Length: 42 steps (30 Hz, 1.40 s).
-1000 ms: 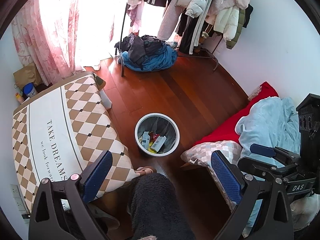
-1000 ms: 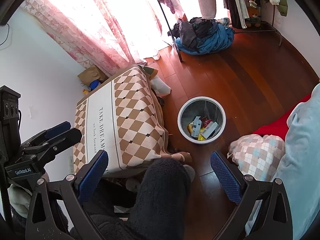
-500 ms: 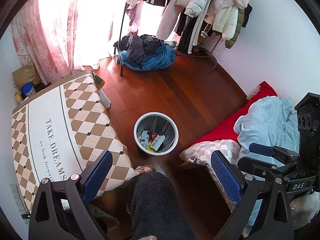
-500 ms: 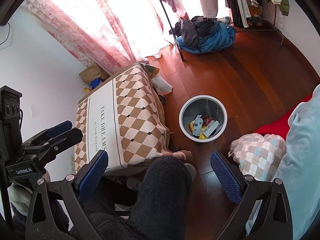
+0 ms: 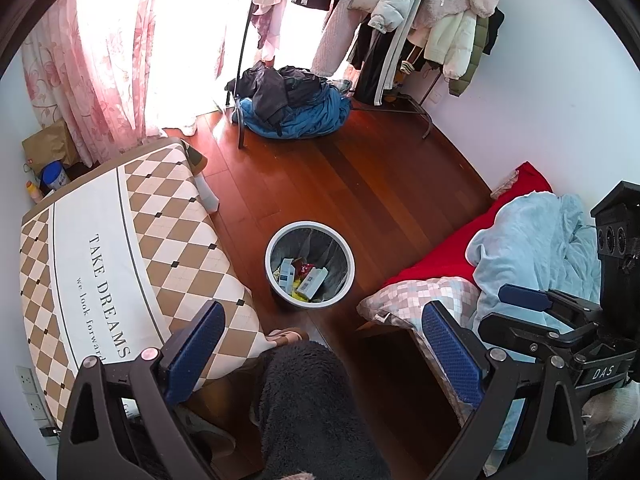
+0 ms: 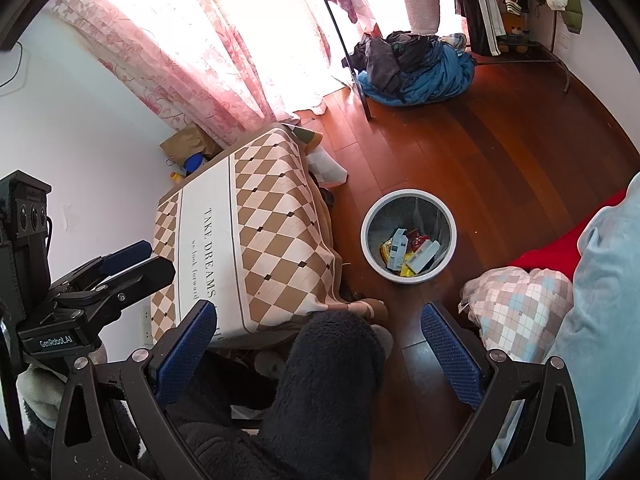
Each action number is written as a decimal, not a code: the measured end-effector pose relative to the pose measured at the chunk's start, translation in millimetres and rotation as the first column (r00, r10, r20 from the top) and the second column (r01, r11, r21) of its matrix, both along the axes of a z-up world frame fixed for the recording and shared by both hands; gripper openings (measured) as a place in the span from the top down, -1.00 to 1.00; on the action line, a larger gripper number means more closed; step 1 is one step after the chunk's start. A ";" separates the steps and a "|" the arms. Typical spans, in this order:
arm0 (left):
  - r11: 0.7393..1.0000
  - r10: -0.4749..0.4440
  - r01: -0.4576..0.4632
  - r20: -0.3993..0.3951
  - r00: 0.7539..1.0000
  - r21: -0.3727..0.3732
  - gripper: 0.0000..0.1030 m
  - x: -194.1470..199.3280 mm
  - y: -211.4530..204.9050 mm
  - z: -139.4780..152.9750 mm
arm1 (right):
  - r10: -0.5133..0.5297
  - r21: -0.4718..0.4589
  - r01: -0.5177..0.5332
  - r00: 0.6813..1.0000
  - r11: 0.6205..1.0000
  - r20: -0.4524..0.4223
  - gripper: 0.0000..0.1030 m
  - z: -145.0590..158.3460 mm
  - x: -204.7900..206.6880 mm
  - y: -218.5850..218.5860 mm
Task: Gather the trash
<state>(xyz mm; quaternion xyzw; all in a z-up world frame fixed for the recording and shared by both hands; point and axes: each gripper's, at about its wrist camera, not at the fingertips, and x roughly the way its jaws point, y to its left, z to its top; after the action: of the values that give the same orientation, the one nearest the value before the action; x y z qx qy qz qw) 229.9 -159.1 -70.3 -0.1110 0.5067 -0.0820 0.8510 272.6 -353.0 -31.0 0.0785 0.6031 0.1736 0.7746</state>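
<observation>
A round white waste bin (image 5: 347, 252) (image 6: 450, 224) stands on the wooden floor between a low table and a bed. Inside it lie several pieces of trash (image 5: 302, 278) (image 6: 408, 252): small white and blue boxes plus yellow and red wrappers. My left gripper (image 5: 322, 344) hovers well above the floor, open and empty. My right gripper (image 6: 318, 338) is open too, with nothing between its blue pads. Each gripper shows at the edge of the other's view.
A low table under a checkered cloth (image 5: 100, 248) (image 6: 256, 220) sits left of the bin. A bed with a red sheet, blue blanket (image 5: 532, 248) and checked pillow (image 6: 516, 308) is on the right. A clothes pile (image 5: 292, 104) and rack stand farther back. A person's dark fleece leg (image 5: 308, 408) fills the bottom centre.
Both views have drifted slightly, the bin sliding a little left in the left wrist view. Both grippers stay open and empty.
</observation>
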 end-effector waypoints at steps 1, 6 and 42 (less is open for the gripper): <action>1.000 0.000 0.000 0.001 1.000 -0.001 -0.96 -0.5 -0.5 -0.4 | 0.000 0.000 0.000 1.000 1.000 0.000 -1.00 0.0 0.1 0.3; 1.000 0.000 0.000 0.001 1.000 0.001 -0.96 -0.7 -0.8 -0.7 | 0.001 0.002 -0.001 1.000 1.000 -0.002 -1.00 -0.3 -1.9 1.7; 1.000 0.003 -0.003 0.001 1.000 -0.005 -1.00 0.2 -4.6 -1.8 | -0.002 0.003 0.002 1.000 1.000 -0.007 -1.00 2.6 3.7 -3.2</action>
<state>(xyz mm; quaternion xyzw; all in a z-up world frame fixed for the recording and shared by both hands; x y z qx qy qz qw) 230.1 -163.7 -72.1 -0.1138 0.5061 -0.0820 0.8510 276.3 -356.2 -28.3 0.0808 0.6055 0.1735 0.7725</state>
